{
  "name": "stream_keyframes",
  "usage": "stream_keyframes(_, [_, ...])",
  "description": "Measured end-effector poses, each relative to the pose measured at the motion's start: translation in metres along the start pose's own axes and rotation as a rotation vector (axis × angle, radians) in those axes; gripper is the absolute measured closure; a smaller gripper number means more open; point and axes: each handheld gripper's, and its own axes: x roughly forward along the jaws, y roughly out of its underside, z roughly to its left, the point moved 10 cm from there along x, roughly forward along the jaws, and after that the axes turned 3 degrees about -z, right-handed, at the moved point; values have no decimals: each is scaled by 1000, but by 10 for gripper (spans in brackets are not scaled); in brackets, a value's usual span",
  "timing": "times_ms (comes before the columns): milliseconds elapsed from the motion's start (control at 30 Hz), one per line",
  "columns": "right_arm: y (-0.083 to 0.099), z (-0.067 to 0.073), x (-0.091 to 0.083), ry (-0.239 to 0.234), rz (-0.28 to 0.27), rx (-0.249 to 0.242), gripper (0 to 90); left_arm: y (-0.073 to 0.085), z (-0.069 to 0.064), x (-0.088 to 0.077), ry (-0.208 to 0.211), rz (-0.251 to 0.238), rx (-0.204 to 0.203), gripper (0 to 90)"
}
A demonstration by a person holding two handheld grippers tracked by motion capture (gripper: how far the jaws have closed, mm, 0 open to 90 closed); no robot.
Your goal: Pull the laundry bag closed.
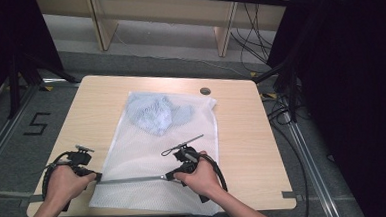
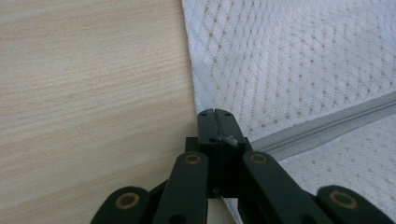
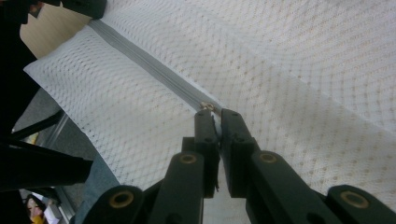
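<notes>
A white mesh bag (image 1: pixel 148 158) lies flat on the wooden table (image 1: pixel 242 136), with a crumpled light blue garment (image 1: pixel 156 114) inside its far end. A grey zipper (image 1: pixel 132 180) runs across the near part of the bag. My left gripper (image 1: pixel 95 176) is shut on the bag's left edge at the zipper's end (image 2: pixel 215 116); the zipper (image 2: pixel 327 125) runs off to the right from there. My right gripper (image 1: pixel 168 177) is shut on the zipper pull (image 3: pixel 207 108), its jaws pressed close together (image 3: pixel 214 115) over the mesh (image 3: pixel 299 70).
A small dark round disc (image 1: pixel 205 91) sits near the table's far edge. Wooden shelving (image 1: pixel 166 10) stands beyond the table. Black stands and cables (image 1: pixel 285 83) crowd the right side, and a tripod leg (image 1: pixel 17 82) stands on the floor at left.
</notes>
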Motion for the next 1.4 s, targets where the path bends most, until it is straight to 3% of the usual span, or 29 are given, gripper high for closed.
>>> stream_keyframes(300, [2, -4, -3, -2, -8, 7, 867, 0, 0, 0, -1, -1, -1, 899])
stream_keyframes(333, [3, -3, -4, 1, 8, 30, 867, 0, 0, 0, -1, -1, 0, 899])
stream_keyframes(433, [2, -5, -4, -7, -5, -3, 867, 0, 0, 0, -1, -1, 0, 899])
stream_keyframes(500, [4, -6, -5, 3, 7, 22, 867, 0, 0, 0, -2, -1, 0, 899])
stream_keyframes(700, [4, -9, -7, -3, -8, 8, 867, 0, 0, 0, -1, -1, -1, 899])
stream_keyframes(733, [5, -10, -7, 12, 1, 27, 867, 0, 0, 0, -1, -1, -1, 899])
stream_keyframes(833, [4, -10, -8, 5, -5, 12, 867, 0, 0, 0, -5, 1, 0, 899])
stream_keyframes(933, [6, -10, -9, 8, 0, 28, 867, 0, 0, 0, -2, -2, 0, 899])
stream_keyframes(1067, [5, -12, -10, 3, -10, 7, 867, 0, 0, 0, -1, -3, -1, 899])
stream_keyframes(1400, [8, -13, -11, 9, -2, 34, 867, 0, 0, 0, -2, 0, 1, 899])
